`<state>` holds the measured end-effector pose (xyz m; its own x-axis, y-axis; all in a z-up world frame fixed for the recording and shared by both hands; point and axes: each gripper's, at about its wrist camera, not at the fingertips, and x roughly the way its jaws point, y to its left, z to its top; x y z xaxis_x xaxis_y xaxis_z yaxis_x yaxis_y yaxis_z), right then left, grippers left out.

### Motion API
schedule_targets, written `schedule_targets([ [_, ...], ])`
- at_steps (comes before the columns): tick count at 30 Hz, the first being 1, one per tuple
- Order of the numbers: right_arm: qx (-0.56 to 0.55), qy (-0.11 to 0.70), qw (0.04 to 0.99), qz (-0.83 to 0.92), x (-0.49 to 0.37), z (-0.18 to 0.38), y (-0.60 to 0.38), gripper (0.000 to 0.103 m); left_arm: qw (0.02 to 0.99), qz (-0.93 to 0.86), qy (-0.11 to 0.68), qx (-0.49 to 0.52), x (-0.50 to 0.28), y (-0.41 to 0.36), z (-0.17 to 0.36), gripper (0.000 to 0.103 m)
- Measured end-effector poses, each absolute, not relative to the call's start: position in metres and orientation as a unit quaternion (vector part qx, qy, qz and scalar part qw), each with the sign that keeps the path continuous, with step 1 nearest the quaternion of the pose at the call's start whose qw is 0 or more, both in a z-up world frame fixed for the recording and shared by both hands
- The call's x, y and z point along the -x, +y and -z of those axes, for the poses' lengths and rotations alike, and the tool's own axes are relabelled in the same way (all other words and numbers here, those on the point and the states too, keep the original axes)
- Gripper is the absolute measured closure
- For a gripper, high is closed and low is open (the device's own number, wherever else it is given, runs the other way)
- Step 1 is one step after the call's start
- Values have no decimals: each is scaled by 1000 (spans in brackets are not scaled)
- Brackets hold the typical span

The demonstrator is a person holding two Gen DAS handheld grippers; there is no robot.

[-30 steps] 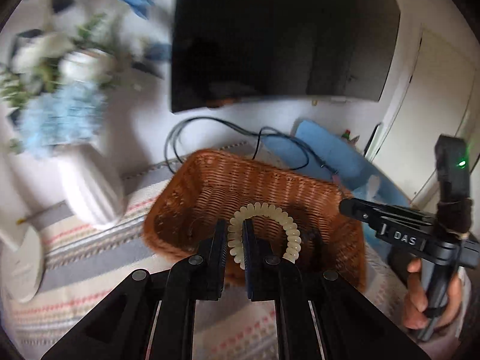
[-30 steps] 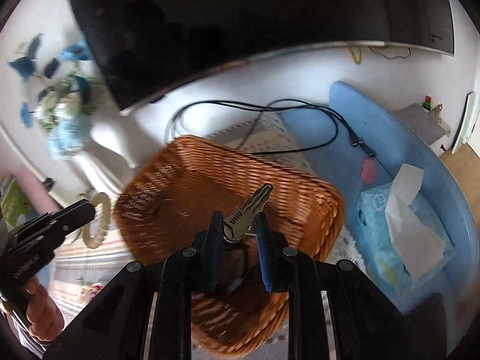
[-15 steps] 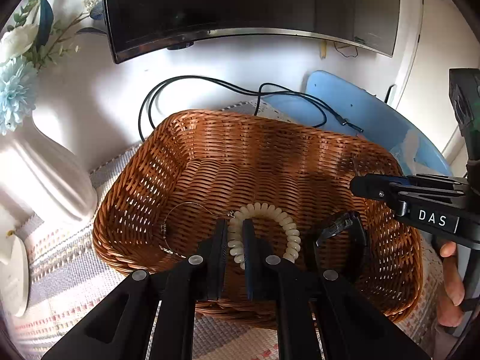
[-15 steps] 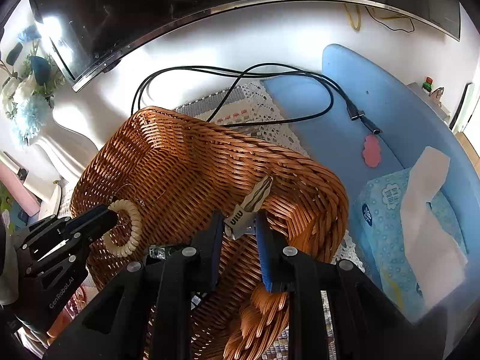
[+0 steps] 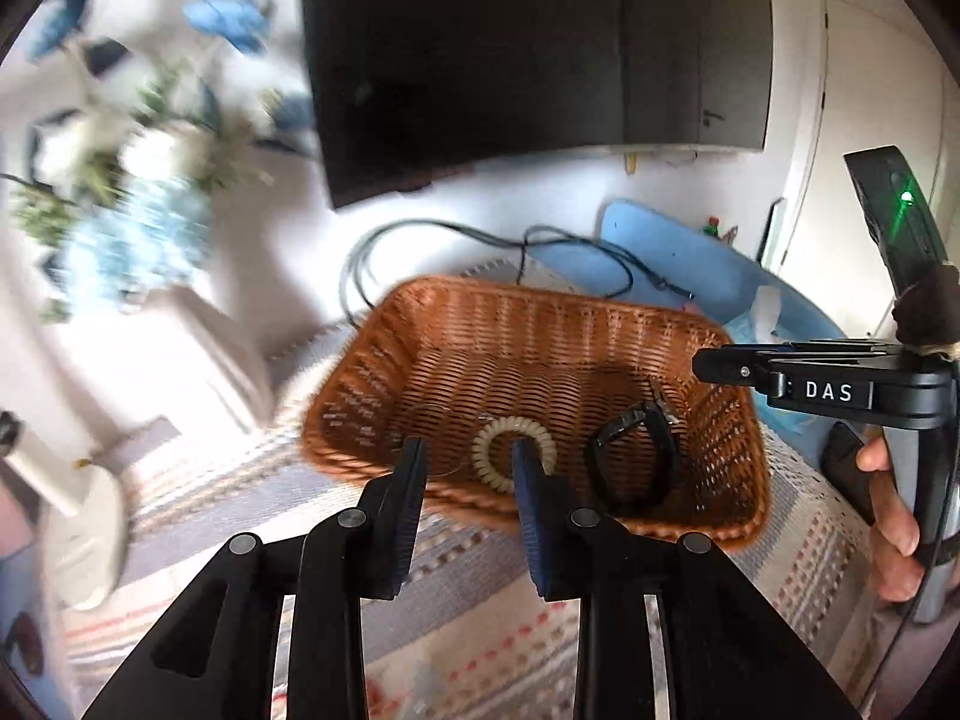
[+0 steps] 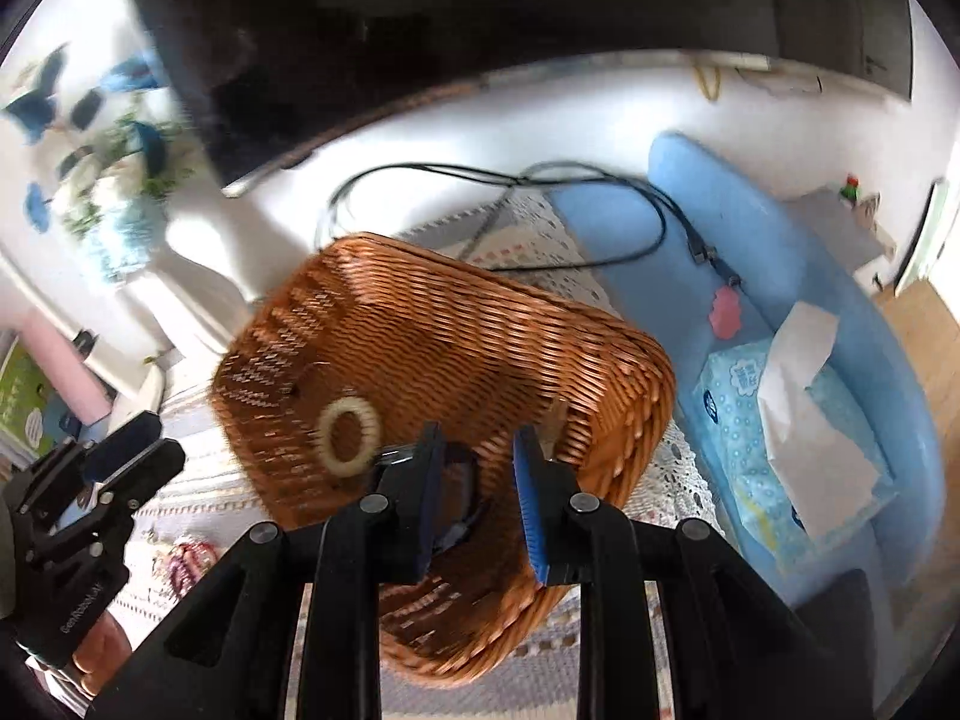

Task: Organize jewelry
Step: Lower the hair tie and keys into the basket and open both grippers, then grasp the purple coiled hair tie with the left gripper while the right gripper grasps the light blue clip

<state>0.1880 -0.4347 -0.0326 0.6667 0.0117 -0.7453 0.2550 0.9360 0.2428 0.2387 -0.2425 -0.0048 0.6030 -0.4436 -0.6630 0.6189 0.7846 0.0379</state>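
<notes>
A brown wicker basket (image 5: pixel 540 324) (image 6: pixel 456 324) sits on a striped cloth. Inside it lie a cream beaded bracelet (image 5: pixel 511 461) (image 6: pixel 349 435), a black watch (image 5: pixel 636 456) and a thin wire ring, barely visible. My left gripper (image 5: pixel 471 468) is open and empty above the basket's near rim, with the bracelet lying between and beyond its fingertips. My right gripper (image 6: pixel 477 456) is open above the basket; a small metal clip (image 6: pixel 555 420) shows just past its right finger, inside the basket wall. The right gripper also shows at the right of the left wrist view (image 5: pixel 720 363).
A white vase of blue and white flowers (image 5: pixel 198 324) stands left of the basket. A dark monitor (image 5: pixel 528 60) and black cables (image 6: pixel 498 180) are behind it. A blue tray (image 6: pixel 840 312) with a tissue pack (image 6: pixel 798 420) lies to the right.
Both grippers have opened. The bracelet dropped from the left gripper into the basket and the clip left the right gripper. Both grippers pulled back and up from the basket.
</notes>
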Motion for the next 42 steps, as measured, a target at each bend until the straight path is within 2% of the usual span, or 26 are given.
schedule_targets([
  [1,-160,401,900,65,-186,28,-428,67,888,298,324,-129,-233,-235,-2,73],
  [3,-154,398,902,56,-179,19,-413,61,895,292,317,-113,-223,-215,-16,73],
  [10,-115,369,922,8,-153,-10,-352,61,922,252,287,-63,-188,-123,-50,73],
  [14,-104,358,927,-25,-142,-19,-315,61,930,232,283,-20,-179,-69,-52,73],
  [25,-35,382,919,-94,-141,0,-223,61,920,214,327,38,-181,21,0,73],
  [32,-24,414,903,-112,-143,38,-205,61,888,273,370,12,-194,8,40,73],
  [37,-112,475,866,-111,-162,85,-232,61,854,313,405,-90,-216,-42,66,73],
  [42,-191,492,844,-94,-179,110,-258,61,826,342,428,-129,-238,-75,91,73],
])
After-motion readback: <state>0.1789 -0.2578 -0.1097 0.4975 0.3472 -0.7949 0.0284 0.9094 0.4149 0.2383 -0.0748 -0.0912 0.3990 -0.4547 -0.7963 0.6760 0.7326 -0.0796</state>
